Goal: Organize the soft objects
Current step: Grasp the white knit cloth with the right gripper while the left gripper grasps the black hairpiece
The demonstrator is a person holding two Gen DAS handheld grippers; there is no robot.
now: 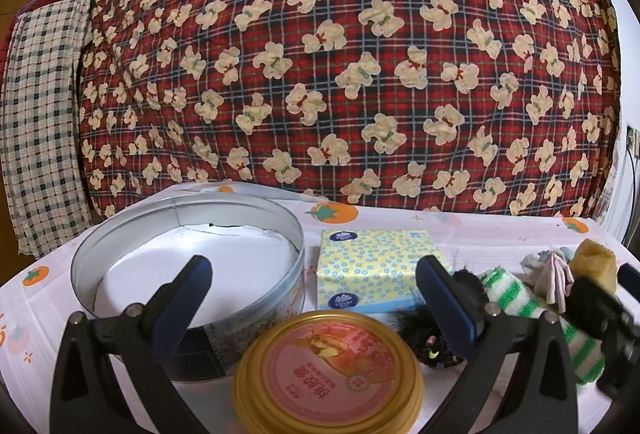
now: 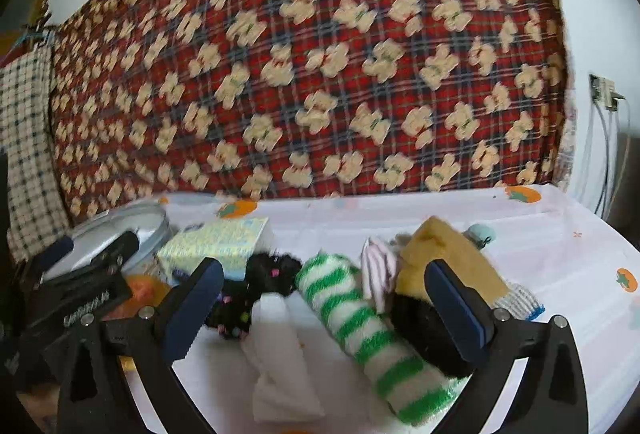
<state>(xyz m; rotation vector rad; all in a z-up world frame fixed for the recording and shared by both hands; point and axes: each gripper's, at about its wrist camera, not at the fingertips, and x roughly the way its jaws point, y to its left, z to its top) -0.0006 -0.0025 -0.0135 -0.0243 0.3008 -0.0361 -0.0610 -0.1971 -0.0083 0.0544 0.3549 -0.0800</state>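
Right wrist view motion-blurred throughout; edges of soft items smeared. Left gripper (image 1: 312, 298) fingers spread wide, nothing between them, hovering over round gold-rimmed lid (image 1: 328, 374) with pink printed label, near edge cut off by frame. Behind it, round metal tin (image 1: 188, 246), open, white lining inside, front wall partly hidden by left finger. Tissue pack (image 1: 372, 270), yellow with blue dots, soft rectangular block, just right of tin.

Right gripper (image 2: 324, 302) fingers also spread wide, holding nothing, above the sock pile on the bench (image 2: 560, 254), white cloth with orange fruit print. Green-and-white striped fuzzy sock (image 2: 360, 318), rolled tube shape, lying between the fingers' line of sight, lower end cut off. Black fuzzy sock (image 2: 260, 282) with small coloured specks to its left, partly behind left finger. White folded cloth (image 2: 280, 354) in front, crumpled. Mustard knit sock (image 2: 448, 254) with grey ribbed cuff at right; dark fuzzy lump (image 2: 424, 330) half hidden by right finger, identity unclear. Pink-striped fabric piece (image 2: 378, 270) bunched between striped and mustard socks. Red plaid bear-print blanket (image 1: 340, 54) filling background.
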